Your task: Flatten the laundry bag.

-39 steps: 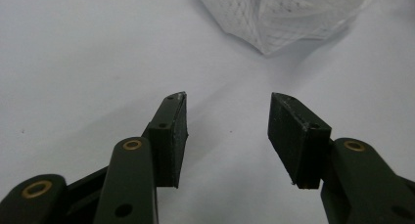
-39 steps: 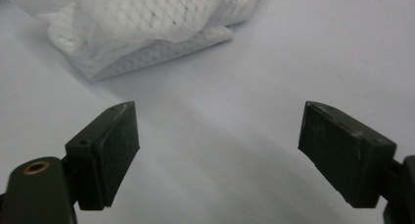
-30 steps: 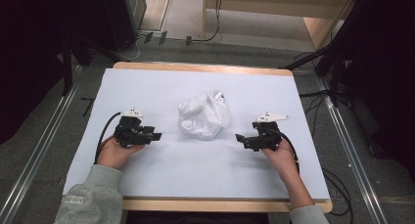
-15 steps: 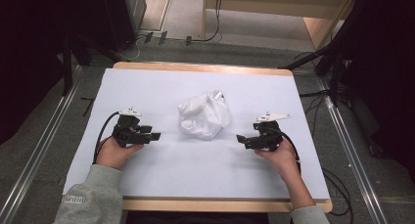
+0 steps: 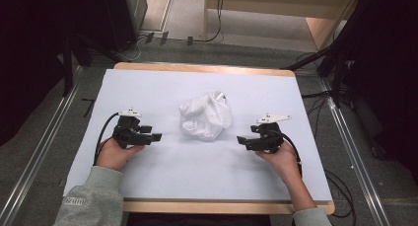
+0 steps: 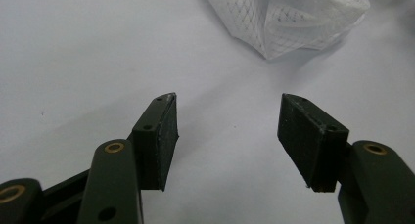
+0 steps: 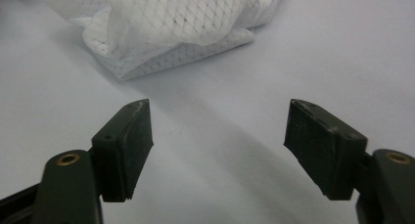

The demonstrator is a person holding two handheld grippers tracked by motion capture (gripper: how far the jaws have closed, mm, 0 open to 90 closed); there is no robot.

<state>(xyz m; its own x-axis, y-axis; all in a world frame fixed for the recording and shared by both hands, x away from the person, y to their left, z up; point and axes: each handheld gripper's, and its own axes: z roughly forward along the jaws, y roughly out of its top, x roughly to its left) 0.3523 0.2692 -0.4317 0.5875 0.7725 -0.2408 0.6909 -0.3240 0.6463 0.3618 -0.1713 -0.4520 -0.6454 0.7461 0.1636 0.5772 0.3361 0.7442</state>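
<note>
Both tongs [image 5: 156,136] [image 5: 240,140] have drawn slightly back from the mesh cloth [image 5: 205,116].

I can find almost no writing here. On the cuff of my left sleeve [image 5: 79,202], in the high view, there is a small line of dark print, but it is too small and blurred for me to read the letters. The white mesh cloth [image 5: 204,116] on the desk [image 5: 148,88] has only a net pattern, no label that I can read.
</note>
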